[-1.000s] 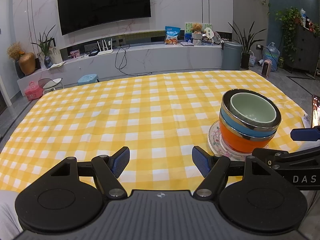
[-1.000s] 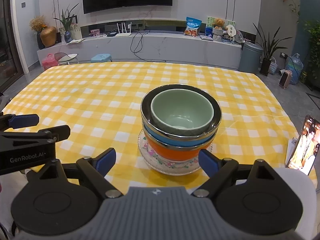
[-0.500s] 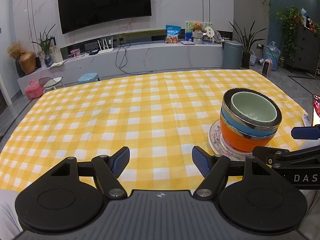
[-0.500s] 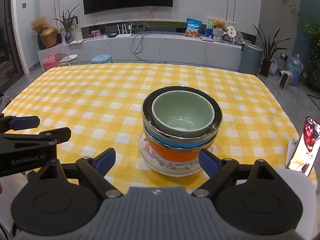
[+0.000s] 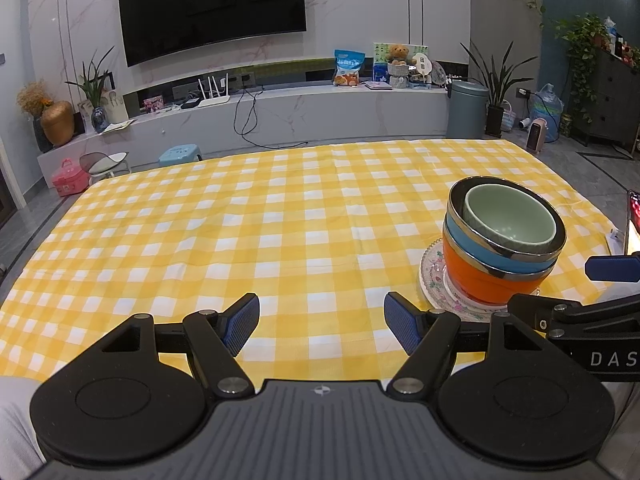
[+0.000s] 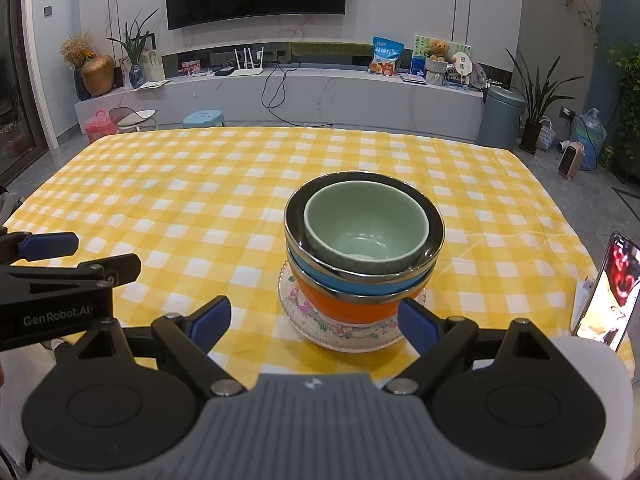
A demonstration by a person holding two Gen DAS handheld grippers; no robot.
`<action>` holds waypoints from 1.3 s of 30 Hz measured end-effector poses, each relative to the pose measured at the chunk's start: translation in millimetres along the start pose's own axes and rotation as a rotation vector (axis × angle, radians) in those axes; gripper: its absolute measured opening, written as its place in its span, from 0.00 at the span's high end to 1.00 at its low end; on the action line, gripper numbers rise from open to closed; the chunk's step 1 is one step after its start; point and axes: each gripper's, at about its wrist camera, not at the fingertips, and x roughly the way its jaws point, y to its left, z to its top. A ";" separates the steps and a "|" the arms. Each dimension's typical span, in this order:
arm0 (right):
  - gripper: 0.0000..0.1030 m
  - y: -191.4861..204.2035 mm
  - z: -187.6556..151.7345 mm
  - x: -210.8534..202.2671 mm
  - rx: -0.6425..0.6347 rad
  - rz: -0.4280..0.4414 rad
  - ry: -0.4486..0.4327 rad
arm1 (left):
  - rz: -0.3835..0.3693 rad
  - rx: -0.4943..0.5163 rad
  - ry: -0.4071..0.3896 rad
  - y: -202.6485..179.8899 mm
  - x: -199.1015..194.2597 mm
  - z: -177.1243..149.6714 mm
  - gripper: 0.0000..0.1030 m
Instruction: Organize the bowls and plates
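Note:
A stack stands on the yellow checked tablecloth (image 6: pixel 180 208): a floral plate (image 6: pixel 304 320) at the bottom, then an orange bowl (image 6: pixel 348 310), a blue steel-rimmed bowl (image 6: pixel 360 282) and a pale green bowl (image 6: pixel 366 228) nested on top. My right gripper (image 6: pixel 314 320) is open and empty, just short of the stack with its fingers either side of the plate. My left gripper (image 5: pixel 322 320) is open and empty over bare cloth, left of the stack; in that view the green bowl (image 5: pixel 512 218), orange bowl (image 5: pixel 480 276) and plate (image 5: pixel 434 272) sit at the right.
A lit phone (image 6: pixel 608 288) leans at the table's right edge. The left gripper's side (image 6: pixel 60 280) shows at the left of the right wrist view. Beyond the table are a TV bench (image 5: pixel 280 112), a bin (image 5: pixel 466 108) and stools.
Both grippers stay open and almost still. The views have shifted slightly, so the stack sits a touch lower and nearer in the right wrist view.

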 end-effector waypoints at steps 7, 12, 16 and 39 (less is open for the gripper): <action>0.14 0.3 -0.2 0.2 0.000 0.001 0.001 | 0.007 0.001 0.000 0.5 0.0 -1.0 0.19; 0.14 0.5 -0.8 0.1 0.000 0.002 0.000 | 0.012 -0.005 0.000 1.3 -0.6 -1.2 0.19; 0.14 0.7 -0.9 0.2 -0.001 0.003 0.001 | 0.014 -0.003 -0.002 1.4 -1.4 -0.4 0.19; 0.13 3.2 -3.7 1.1 0.004 0.014 0.010 | 0.021 -0.007 0.007 2.6 -3.0 -0.9 0.19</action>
